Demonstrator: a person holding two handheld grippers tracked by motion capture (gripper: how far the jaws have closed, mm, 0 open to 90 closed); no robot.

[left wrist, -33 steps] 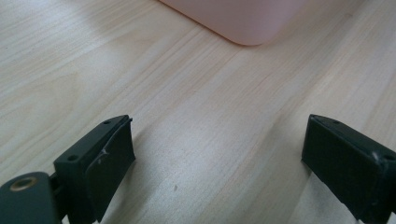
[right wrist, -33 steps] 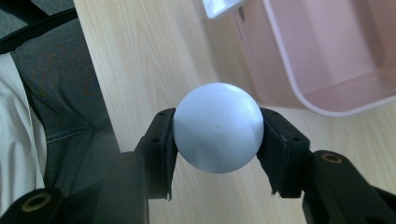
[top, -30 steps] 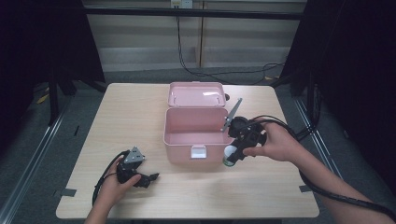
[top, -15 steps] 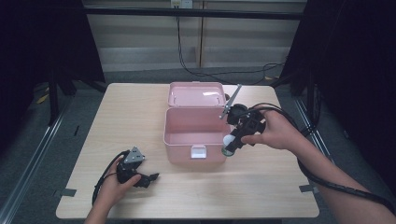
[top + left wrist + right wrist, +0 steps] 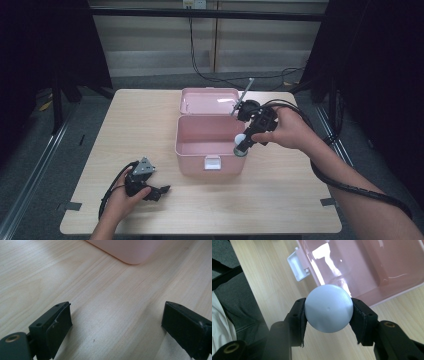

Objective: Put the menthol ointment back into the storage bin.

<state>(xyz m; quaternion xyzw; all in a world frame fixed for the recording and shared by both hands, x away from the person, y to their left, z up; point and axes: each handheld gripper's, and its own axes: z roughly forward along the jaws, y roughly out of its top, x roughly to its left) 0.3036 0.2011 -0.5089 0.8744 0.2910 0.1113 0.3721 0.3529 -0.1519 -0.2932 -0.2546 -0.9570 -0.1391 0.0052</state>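
Note:
A pale blue-white ball [image 5: 328, 308] sits clamped between the two black jaws of my right gripper [image 5: 328, 312]. From above, that gripper [image 5: 243, 144] hangs with the ball [image 5: 240, 139] over the front right corner of an open pink box [image 5: 189, 145], whose lid [image 5: 206, 101] leans back. The box's white latch [image 5: 298, 264] and glossy pink inside [image 5: 372, 267] lie beyond the ball. My left gripper [image 5: 159, 190] rests on the wooden table [image 5: 130, 125] at the front left, its jaws wide apart with bare wood between them [image 5: 117, 322].
A rounded corner of the pink box [image 5: 130, 251] lies ahead of the left gripper. Black cables [image 5: 345, 180] trail from the right gripper along the person's forearm. The table's front edge [image 5: 200, 232] runs near the left hand. Dark floor surrounds the table.
The right gripper has risen with the ball and moved from beside the box's right front wall to above its rim. The left hand has stayed put.

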